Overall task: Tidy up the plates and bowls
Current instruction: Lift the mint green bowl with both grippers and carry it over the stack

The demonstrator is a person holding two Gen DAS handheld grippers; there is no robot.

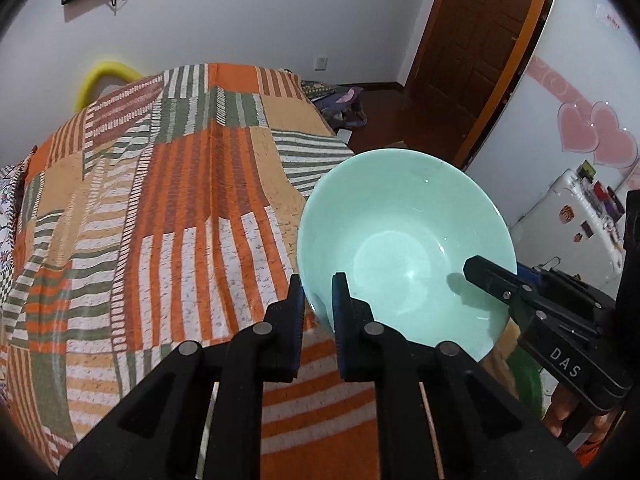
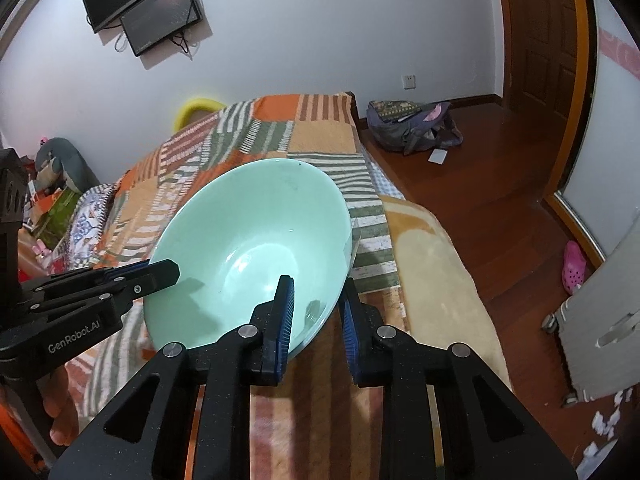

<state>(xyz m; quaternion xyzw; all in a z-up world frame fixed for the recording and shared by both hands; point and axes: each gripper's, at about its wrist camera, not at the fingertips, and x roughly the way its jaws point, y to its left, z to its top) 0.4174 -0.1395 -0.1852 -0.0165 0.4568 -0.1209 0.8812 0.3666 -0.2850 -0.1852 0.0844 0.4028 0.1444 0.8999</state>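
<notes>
1. The step in hand looks like the carry: one pale green glazed ceramic bowl (image 1: 404,248) is held by both grippers above the bed, clear of the orange, green and cream striped patchwork bedspread (image 1: 160,220)

2. The left gripper (image 1: 318,300) is clamped on the bowl's rim at its near-left side — one blue-padded finger outside the wall, the other inside

3. The right gripper (image 2: 316,304) is clamped on the opposite side of the rim in the same way, one finger inside the bowl and one outside

4. Both grippers slope downward toward the bed, and each wrist view shows the other gripper reaching in from the side, so the two stand roughly facing across the bowl. The bowl sits tilted in both views, its open mouth turned toward the cameras

5. No plates, other bowls or stacking place show in either view, so where the bowl belongs cannot be told

6. The next move, as a judgement, calls for both hands to travel together at matched pace — a pinch on a smooth glazed rim could slip or twist if one hand leads
</notes>
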